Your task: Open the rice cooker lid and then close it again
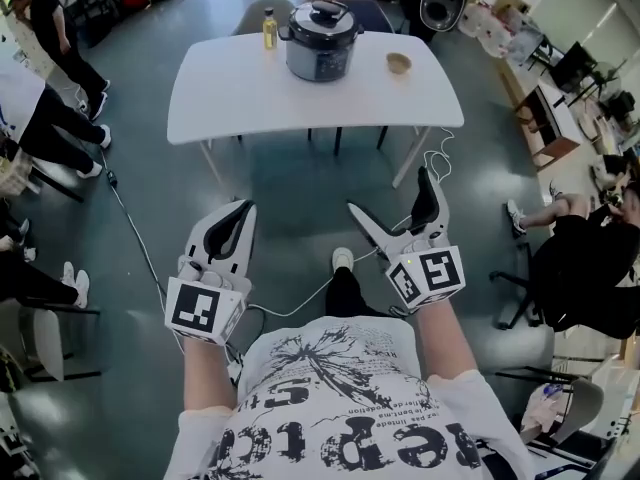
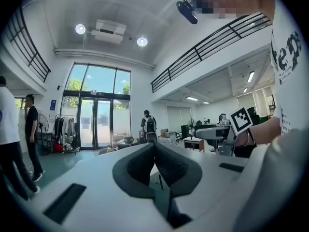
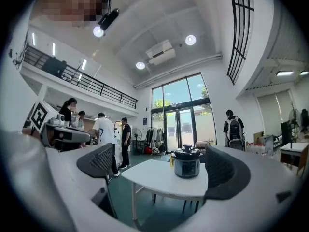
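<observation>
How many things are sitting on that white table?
3. A rice cooker stands at the far edge of the white table, a yellow bottle just left of it, a small bowl to its right. Something behind the cooker could be hidden.

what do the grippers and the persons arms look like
The left gripper and right gripper are white plastic with dark ribbed pads. Each carries a white cube with black square markers. The person wears a white short-sleeved T-shirt with black print.
</observation>
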Demonstrator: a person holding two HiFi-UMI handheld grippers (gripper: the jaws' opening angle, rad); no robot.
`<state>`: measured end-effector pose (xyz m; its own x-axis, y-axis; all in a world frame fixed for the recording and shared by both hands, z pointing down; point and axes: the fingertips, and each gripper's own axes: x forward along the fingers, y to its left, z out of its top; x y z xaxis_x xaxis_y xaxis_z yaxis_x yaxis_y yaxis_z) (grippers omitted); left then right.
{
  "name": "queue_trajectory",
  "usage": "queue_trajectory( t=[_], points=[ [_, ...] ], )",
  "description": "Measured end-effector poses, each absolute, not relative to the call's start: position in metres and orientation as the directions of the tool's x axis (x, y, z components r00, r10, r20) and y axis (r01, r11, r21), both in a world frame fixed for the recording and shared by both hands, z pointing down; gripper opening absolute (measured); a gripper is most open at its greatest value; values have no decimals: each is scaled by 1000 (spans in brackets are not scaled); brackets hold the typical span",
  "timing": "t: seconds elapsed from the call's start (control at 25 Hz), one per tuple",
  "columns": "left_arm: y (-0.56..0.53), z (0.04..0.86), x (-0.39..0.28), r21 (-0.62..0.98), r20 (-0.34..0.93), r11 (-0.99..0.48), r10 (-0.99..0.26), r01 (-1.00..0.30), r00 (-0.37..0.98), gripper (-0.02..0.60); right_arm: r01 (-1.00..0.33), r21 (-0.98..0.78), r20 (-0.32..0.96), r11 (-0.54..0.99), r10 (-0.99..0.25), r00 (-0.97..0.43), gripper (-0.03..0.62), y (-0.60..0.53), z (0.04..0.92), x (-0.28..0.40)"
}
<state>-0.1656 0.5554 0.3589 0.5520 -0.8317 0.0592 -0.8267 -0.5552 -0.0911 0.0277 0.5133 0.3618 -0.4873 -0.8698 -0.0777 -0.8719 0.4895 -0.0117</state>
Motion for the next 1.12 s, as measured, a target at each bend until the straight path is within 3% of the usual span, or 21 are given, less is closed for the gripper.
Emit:
queue_trajectory(
  t=[0.72, 1.12],
  points=[
    [197, 330, -22, -109, 53, -402, -916, -909, 398, 14, -755, 0, -25, 655, -755, -655, 597, 131, 345, 146],
    [76, 347, -30, -94, 95, -405, -913, -909, 397, 14, -702, -14, 83, 712, -699, -711, 595, 9, 375, 119]
  ],
)
